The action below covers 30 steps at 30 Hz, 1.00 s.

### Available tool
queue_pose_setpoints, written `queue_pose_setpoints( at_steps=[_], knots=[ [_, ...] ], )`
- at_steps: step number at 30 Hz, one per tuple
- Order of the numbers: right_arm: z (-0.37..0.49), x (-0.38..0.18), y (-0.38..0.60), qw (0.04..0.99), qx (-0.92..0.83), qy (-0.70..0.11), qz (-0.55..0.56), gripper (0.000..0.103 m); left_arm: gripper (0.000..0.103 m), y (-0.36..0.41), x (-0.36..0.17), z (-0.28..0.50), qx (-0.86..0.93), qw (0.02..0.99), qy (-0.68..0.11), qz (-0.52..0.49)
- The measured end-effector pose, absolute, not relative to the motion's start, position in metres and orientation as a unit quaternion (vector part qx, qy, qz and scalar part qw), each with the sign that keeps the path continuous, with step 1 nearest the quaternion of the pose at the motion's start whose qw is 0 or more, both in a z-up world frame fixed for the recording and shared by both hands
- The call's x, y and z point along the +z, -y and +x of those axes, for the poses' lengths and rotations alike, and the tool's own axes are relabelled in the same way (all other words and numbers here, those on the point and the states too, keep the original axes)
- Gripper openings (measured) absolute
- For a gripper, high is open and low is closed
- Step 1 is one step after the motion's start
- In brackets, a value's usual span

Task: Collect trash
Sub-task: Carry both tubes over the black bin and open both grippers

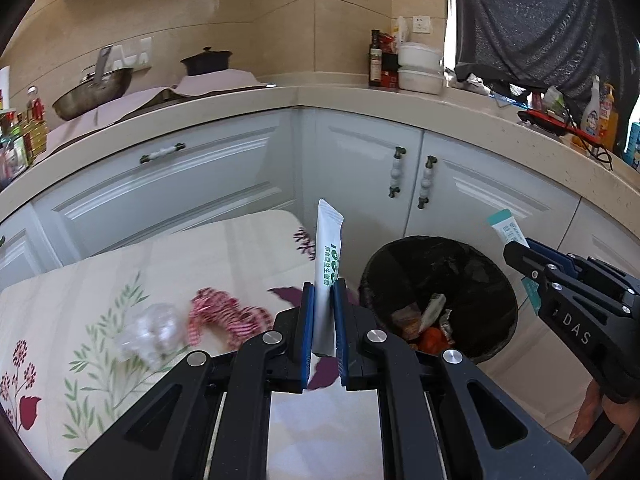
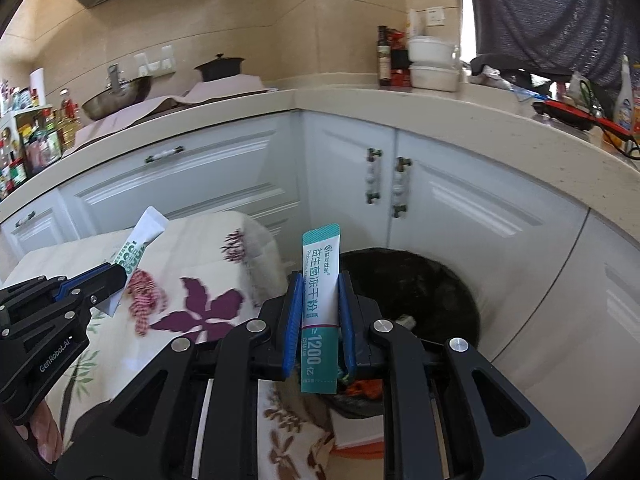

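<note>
The left gripper (image 1: 324, 292) is clamping a white sachet (image 1: 328, 248); the right gripper (image 2: 319, 280) is pinching a teal sachet (image 2: 318, 280), both near the bin (image 1: 500, 280).

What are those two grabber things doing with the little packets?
A person is tidying up trash with a grabber in each hand. The left gripper is pinching a white and green sachet, and the right gripper is pinching a teal and white sachet. Both are near the black trash bin, which already has scraps inside. A red checked wrapper and crumpled clear plastic are on the flowery tablecloth.
</note>
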State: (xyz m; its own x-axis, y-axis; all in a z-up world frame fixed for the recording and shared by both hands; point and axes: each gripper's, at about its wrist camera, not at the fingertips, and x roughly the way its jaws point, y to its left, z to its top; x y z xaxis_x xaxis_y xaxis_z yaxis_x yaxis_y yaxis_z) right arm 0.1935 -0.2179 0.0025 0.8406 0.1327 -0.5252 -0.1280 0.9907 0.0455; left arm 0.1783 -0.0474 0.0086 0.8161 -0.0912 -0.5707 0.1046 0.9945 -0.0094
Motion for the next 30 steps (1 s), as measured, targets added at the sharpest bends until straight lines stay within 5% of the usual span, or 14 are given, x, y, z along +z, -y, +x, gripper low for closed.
queue_pose_setpoints(
  at_steps=[30],
  knots=[
    [0.26, -0.034, 0.296, 0.963, -0.007, -0.27, 0.024, 0.018, 0.011, 0.149, -0.023, 0.261, -0.077, 0.943, -0.322, 0.041]
  ],
)
